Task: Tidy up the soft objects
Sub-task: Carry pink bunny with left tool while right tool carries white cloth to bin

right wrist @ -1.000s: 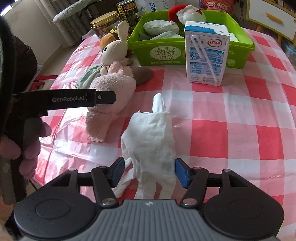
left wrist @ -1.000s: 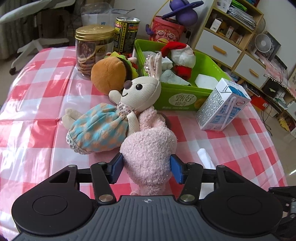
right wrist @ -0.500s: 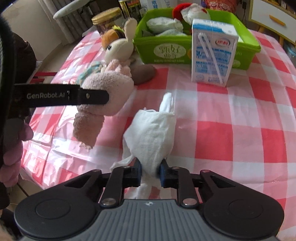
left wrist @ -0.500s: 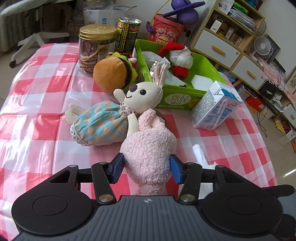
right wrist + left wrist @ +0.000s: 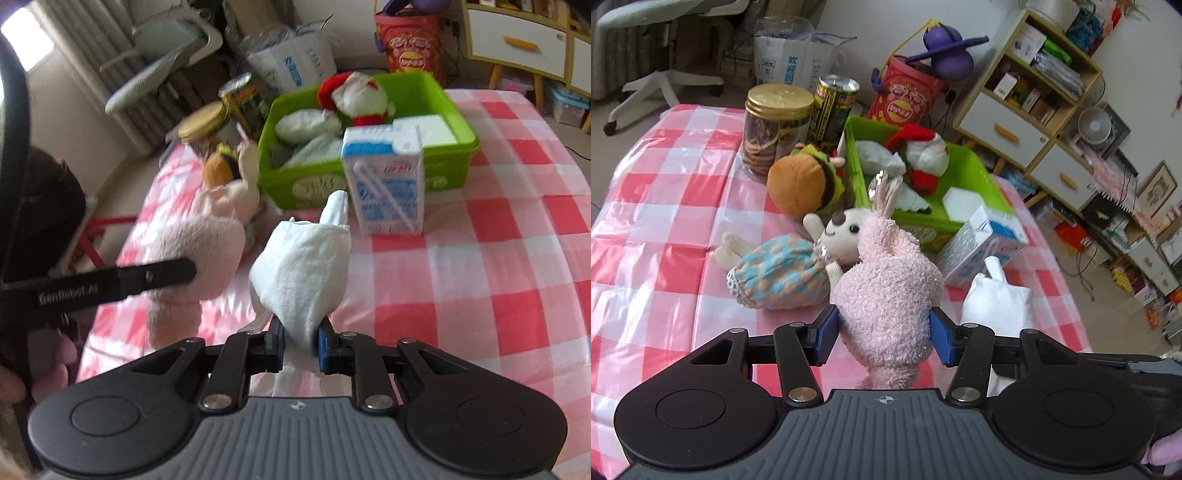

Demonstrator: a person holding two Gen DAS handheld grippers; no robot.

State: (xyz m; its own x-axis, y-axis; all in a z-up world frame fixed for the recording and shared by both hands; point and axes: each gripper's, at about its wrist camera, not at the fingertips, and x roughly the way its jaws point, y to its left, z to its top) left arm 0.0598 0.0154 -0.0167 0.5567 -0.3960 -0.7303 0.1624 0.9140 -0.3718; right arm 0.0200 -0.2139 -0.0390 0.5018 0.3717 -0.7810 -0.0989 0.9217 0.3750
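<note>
My left gripper (image 5: 884,338) is shut on a fluffy pink plush (image 5: 888,295), held up off the red-and-white checked cloth. My right gripper (image 5: 300,347) is shut on a white glove (image 5: 304,266), also lifted; the glove (image 5: 995,301) shows at right in the left wrist view. The pink plush (image 5: 199,254) and the left gripper's black finger appear at left in the right wrist view. A rabbit doll in a blue dress (image 5: 798,264) and a burger plush (image 5: 801,184) lie on the table. The green bin (image 5: 460,122) holds a Santa plush (image 5: 356,98) and pale soft items.
A milk carton (image 5: 386,184) stands in front of the green bin (image 5: 971,166). A cookie jar (image 5: 775,129) and a tin can (image 5: 833,107) stand behind the burger plush. A shelf unit, a red snack tub and an office chair lie beyond the table. A person's hand (image 5: 55,365) holds the left gripper.
The right gripper shut on the white glove and lifted it off the cloth. The left gripper rose with the pink plush, now clear of the table.
</note>
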